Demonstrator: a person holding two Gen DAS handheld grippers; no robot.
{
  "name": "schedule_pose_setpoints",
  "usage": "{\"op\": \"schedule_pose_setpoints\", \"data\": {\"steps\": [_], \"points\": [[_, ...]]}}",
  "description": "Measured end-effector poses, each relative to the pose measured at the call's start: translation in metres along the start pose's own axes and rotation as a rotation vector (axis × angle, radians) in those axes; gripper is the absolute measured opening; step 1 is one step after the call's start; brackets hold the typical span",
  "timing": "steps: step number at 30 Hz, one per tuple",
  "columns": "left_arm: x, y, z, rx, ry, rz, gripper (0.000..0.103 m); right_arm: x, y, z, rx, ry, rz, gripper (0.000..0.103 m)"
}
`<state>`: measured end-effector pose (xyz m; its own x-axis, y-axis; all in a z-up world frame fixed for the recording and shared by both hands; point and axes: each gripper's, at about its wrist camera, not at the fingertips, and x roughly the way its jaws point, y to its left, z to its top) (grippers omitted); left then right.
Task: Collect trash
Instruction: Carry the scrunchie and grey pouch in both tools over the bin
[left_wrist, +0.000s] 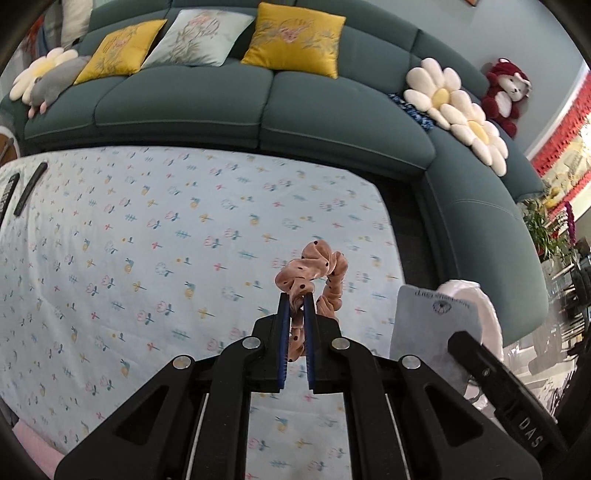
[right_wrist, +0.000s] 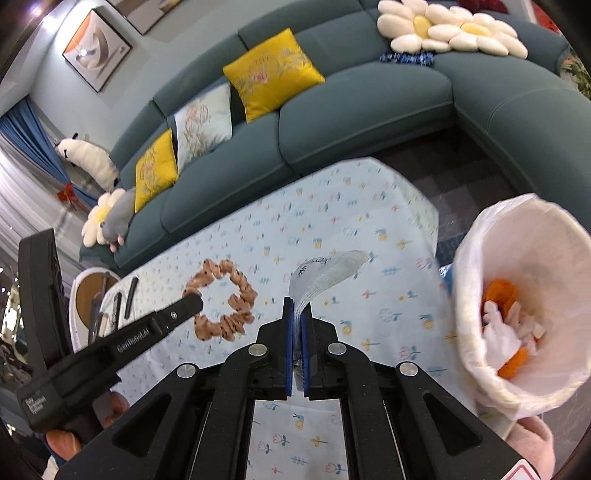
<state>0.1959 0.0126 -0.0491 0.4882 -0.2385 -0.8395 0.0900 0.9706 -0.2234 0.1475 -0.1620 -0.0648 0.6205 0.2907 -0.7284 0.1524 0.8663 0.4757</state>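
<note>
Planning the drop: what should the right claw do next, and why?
Probably swing right, over the lined bin. The right claw is shut on a grey card, lifted off the table, while the bin sits open at right.

A curved teal sofa (left_wrist: 258, 99) wraps round the far side and the right of the surface (left_wrist: 147, 240), which wears a pale cloth printed with small flowers. On the sofa lie two yellow cushions (left_wrist: 295, 40), a pale one (left_wrist: 199, 37) between them, white daisy pillows (left_wrist: 458, 107) and a red plush bear (left_wrist: 506, 92). The wall (right_wrist: 48, 74) is light blue-grey with a framed picture (right_wrist: 98, 48). Blue curtains (right_wrist: 33, 140) hang at left. The floor (right_wrist: 461, 177) is dark.
</note>
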Motion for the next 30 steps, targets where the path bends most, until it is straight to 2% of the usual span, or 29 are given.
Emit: {"op": "schedule_pose_setpoints", "data": {"steps": [14,30], "points": [[-0.035,-0.066,-0.022,0.097,-0.035,-0.044,0.007,-0.069,-0.033,0.003,0.036,-0.116,0.002,0.004],[-0.036,-0.133,-0.040,0.207,-0.019,-0.096,0.007,-0.109,-0.088,0.003,0.112,-0.184,-0.036,0.004]]}}
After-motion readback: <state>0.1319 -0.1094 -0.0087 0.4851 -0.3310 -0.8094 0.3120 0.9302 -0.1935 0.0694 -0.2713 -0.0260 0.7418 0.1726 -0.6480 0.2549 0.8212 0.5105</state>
